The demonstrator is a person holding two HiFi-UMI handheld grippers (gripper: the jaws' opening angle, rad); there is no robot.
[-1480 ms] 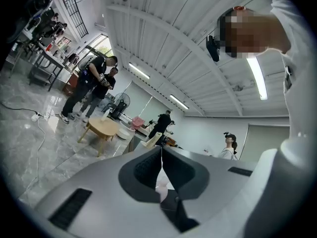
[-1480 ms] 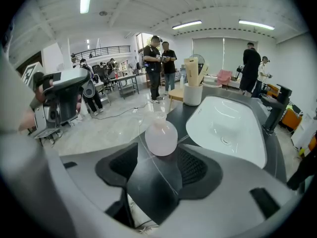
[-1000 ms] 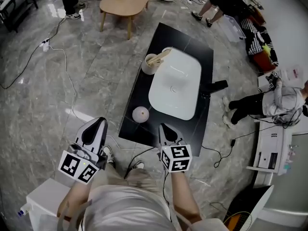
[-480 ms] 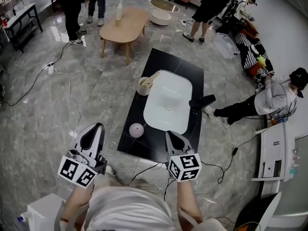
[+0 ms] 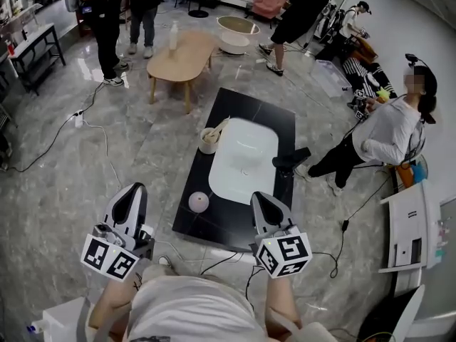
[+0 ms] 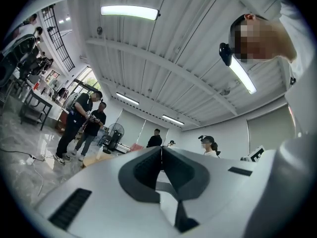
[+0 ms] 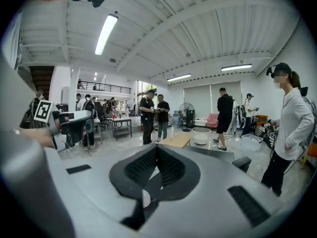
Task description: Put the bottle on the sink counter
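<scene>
A clear bottle [image 5: 173, 35] stands upright on a wooden coffee table [image 5: 184, 52] at the far side of the room. Between it and me is the black sink counter [image 5: 211, 216] with a white basin [image 5: 242, 159]. My left gripper [image 5: 133, 189] is held low at the left, short of the counter's near edge. My right gripper [image 5: 258, 197] hovers over the counter's near right corner. Both are shut with nothing in them. In the left gripper view the left gripper [image 6: 161, 150] has its pads together. The right gripper view shows the right gripper [image 7: 156, 148] closed the same way.
On the counter are a cup of utensils [image 5: 209, 140], a white round object [image 5: 199, 201] and a black faucet [image 5: 291, 157]. Cables [image 5: 100, 130] trail over the marble floor. Several people stand around, one close at the right [image 5: 385, 137]. A white tub [image 5: 238, 26] sits beyond the table.
The head view has tilted up, so the counter sits higher and smaller and the far table with the bottle shows. The person at the right has risen. Both grippers stay shut.
</scene>
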